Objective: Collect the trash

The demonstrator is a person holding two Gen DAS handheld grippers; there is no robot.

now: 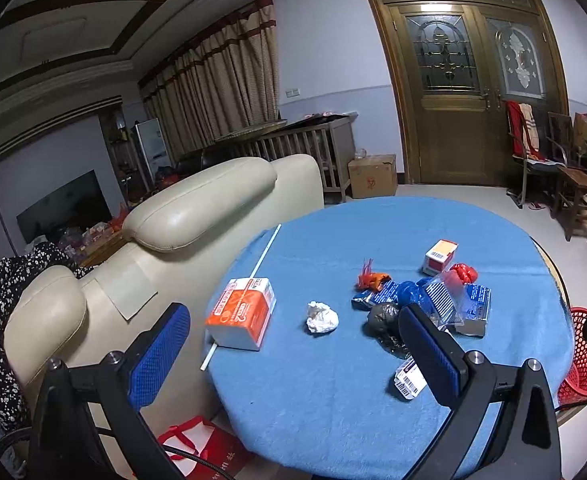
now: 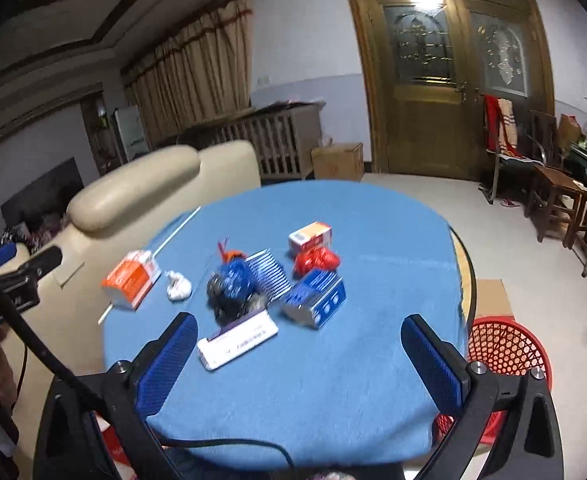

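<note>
Hovering wide open and empty above the table (image 2: pixel 373 360), the right gripper (image 2: pixel 299 354) should straddle the white box (image 2: pixel 237 342) squarely before closing; the red basket (image 2: pixel 509 350) waits beside the table. The left gripper (image 1: pixel 293 346) also gapes empty.

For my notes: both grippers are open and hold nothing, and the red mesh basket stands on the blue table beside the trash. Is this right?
Not quite. The red mesh basket stands on the floor beside the blue table, as the right wrist view shows. The rest holds: left gripper and right gripper are open and hold nothing.
</note>
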